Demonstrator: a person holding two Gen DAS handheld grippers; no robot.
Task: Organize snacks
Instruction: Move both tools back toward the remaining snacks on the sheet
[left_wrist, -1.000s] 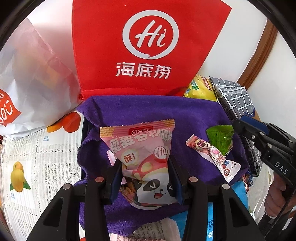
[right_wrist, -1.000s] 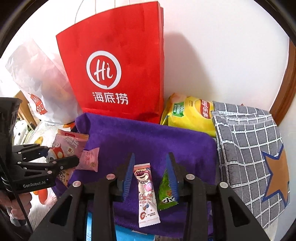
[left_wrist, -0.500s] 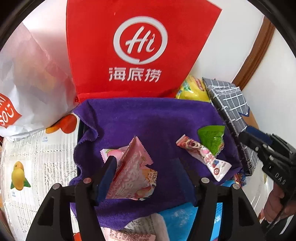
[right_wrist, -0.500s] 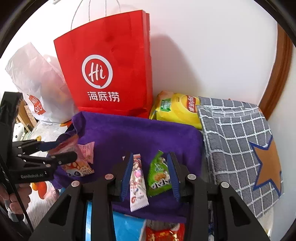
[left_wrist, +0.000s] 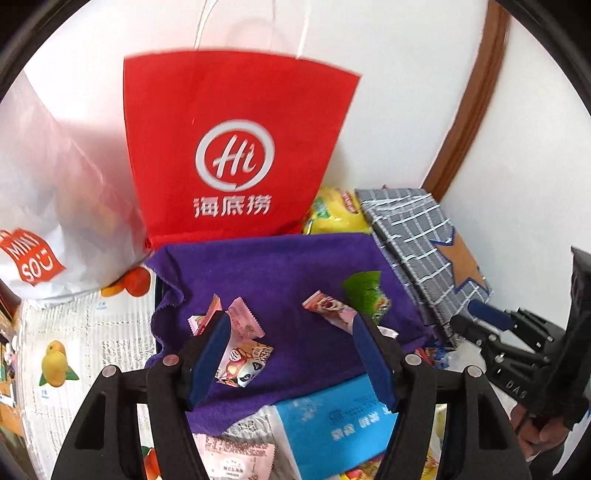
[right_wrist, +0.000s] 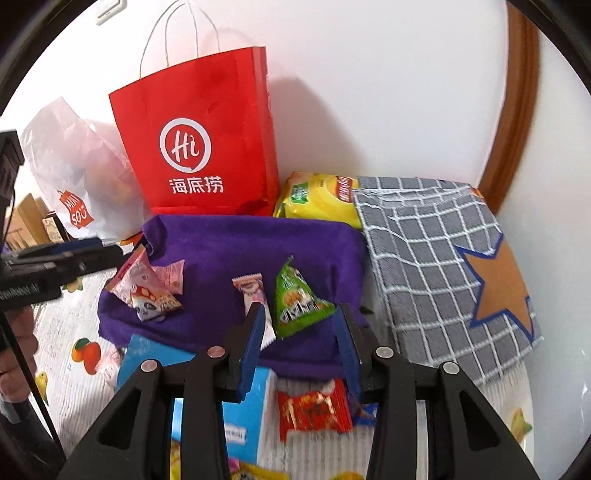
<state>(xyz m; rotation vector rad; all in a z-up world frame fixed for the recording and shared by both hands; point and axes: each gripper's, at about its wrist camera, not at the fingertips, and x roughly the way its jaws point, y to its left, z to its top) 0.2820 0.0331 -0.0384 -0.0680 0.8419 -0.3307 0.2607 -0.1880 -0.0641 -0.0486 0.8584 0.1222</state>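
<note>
Purple cloth (right_wrist: 229, 243): bears four packets.
Green packet (right_wrist: 295, 301): light, crinkly; pinch its sealed edge.
Right gripper (right_wrist: 299, 347): wide, empty, near it.
Left gripper (left_wrist: 291, 354): wide, empty.

Your left gripper's near finger pad (left_wrist: 207, 360) covers the edge of the pink panda packet (left_wrist: 242, 360), and the far pad hides the lower end of the pink strawberry bar (left_wrist: 330, 310). Below your right gripper (right_wrist: 297, 345), the blue box (right_wrist: 243, 413) and the red packet (right_wrist: 314, 410) are partly screened by the fingers, and their print is too blurred to read. The purple towel (right_wrist: 240, 243) conceals whatever it is draped over, and the grey checked cloth (right_wrist: 436, 258) overlaps the yellow chip bag (right_wrist: 317, 199) at its right end.
</note>
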